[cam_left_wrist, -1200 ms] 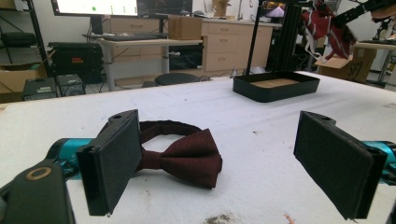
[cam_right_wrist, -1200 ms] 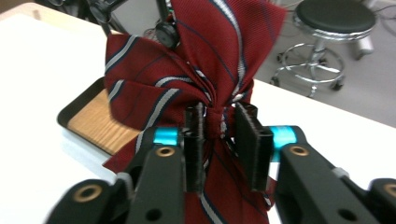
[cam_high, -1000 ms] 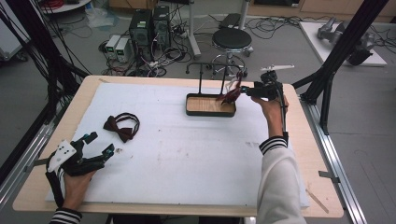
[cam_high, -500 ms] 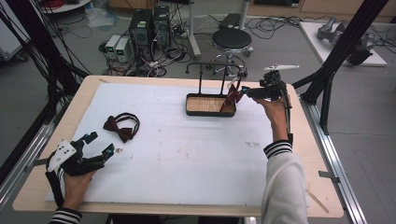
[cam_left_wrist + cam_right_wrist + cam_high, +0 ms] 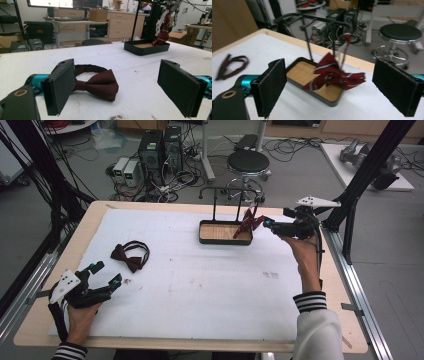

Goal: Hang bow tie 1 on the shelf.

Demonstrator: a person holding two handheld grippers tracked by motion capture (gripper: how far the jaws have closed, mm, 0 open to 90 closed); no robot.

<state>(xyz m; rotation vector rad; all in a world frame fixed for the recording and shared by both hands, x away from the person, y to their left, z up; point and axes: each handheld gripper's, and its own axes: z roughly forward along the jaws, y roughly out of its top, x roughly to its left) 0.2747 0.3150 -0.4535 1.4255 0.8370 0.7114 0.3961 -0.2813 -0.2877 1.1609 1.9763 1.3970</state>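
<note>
A dark red bow tie [image 5: 131, 256] with its strap lies on the white mat at the left. My left gripper [image 5: 107, 273] rests just in front of it, open; in the left gripper view the bow tie [image 5: 100, 83] lies beyond the wide-apart pads with nothing gripped. A red striped bow tie [image 5: 248, 222] hangs from the black rack [image 5: 215, 195] over the wood-bottomed tray [image 5: 210, 223]. My right gripper [image 5: 267, 224] hovers just right of it. Its jaws have just been opening and hold nothing. The striped tie [image 5: 332, 72] hangs ahead of them, apart from the pads.
The white mat [image 5: 200, 285] covers most of the wooden table. A black stool [image 5: 248, 162], computer boxes [image 5: 160, 150] and cables stand on the floor beyond the far edge. Black frame posts [image 5: 365, 175] rise at the right.
My right gripper has let go of the striped bow tie and drawn back to the right and slightly up; the tie stays hanging on the rack. The left gripper has not moved.
</note>
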